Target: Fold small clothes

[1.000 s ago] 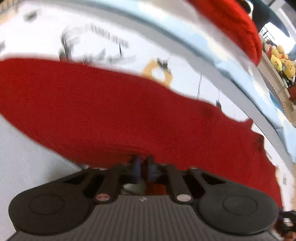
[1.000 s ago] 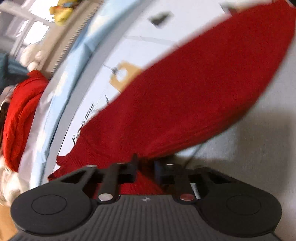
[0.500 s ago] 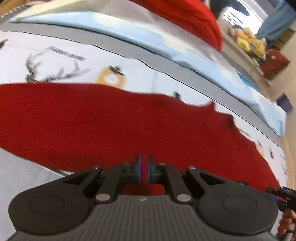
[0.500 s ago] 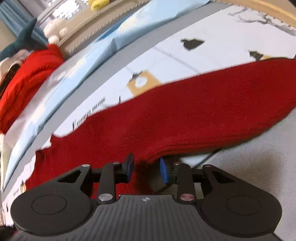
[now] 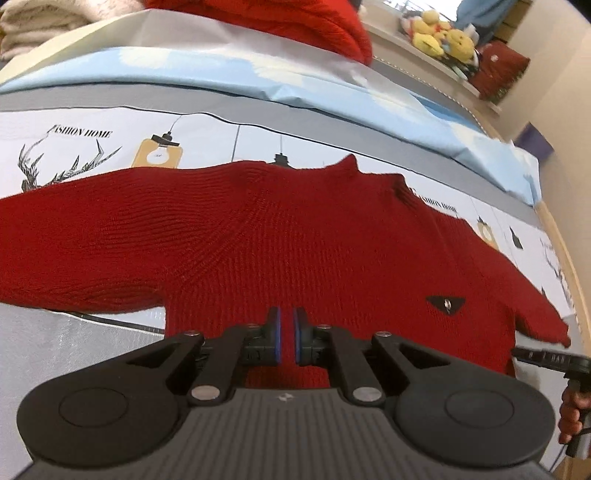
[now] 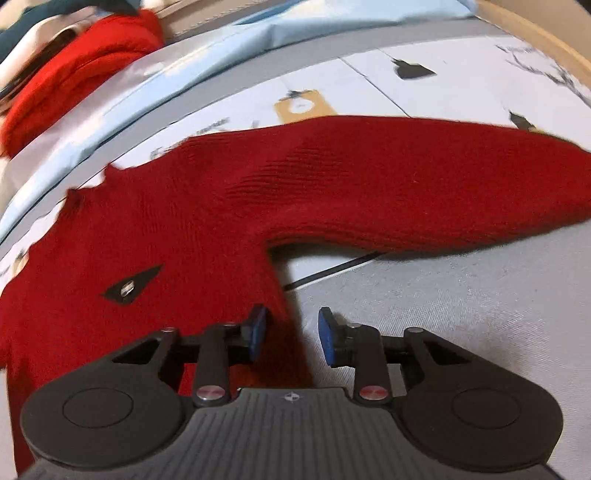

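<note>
Shows the red sweater spread flat and front-up on the printed bedsheet, sleeves out to either side, a small black patch on the chest. Counts as laid out, then, with no fold made yet and the sleeves, sides and final halving all left to do. Finds the left gripper with pads pressed nearly together low over the body; cannot tell whether any knit is pinched there. Finds the right gripper spread apart at the sweater's side edge below the armpit, knit between the pads but not squeezed. Hides the hem under both gripper bodies and cuts off a sleeve end in each view. Blurs the far heap of red knitwear, possibly another garment waiting.
</note>
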`<action>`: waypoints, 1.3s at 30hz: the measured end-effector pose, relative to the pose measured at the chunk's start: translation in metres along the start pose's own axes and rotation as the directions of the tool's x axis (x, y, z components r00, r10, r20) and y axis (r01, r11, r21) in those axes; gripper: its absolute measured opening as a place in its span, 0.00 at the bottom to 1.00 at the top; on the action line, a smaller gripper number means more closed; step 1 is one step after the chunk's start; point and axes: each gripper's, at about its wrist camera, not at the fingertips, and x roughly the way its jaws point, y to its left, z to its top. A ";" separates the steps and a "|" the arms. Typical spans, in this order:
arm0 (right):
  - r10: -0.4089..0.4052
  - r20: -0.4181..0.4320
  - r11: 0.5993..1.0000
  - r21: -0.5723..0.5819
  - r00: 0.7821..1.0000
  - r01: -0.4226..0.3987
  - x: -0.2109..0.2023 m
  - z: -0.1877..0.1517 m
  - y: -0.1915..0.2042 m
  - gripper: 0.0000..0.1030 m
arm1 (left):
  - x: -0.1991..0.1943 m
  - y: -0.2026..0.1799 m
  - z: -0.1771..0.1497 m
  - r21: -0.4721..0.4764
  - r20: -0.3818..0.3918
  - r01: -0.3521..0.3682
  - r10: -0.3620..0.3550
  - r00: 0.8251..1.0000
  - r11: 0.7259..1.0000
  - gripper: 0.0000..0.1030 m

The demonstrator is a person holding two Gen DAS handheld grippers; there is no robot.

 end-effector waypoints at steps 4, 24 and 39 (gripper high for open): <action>-0.071 -0.131 0.980 -0.193 0.989 0.045 0.004 -0.033 0.007 0.32 | -0.012 -0.005 -0.004 0.029 0.003 0.004 -0.004 1.000 1.000 0.07; -0.092 -0.217 0.941 -0.337 0.972 0.014 -0.028 -0.071 -0.004 0.40 | 0.011 -0.025 -0.033 0.097 -0.140 0.024 -0.011 0.990 0.995 0.17; -0.026 -0.130 0.989 -0.150 0.991 0.007 -0.025 -0.038 -0.002 0.47 | 0.048 -0.043 -0.077 0.225 -0.216 -0.100 0.150 0.965 0.969 0.39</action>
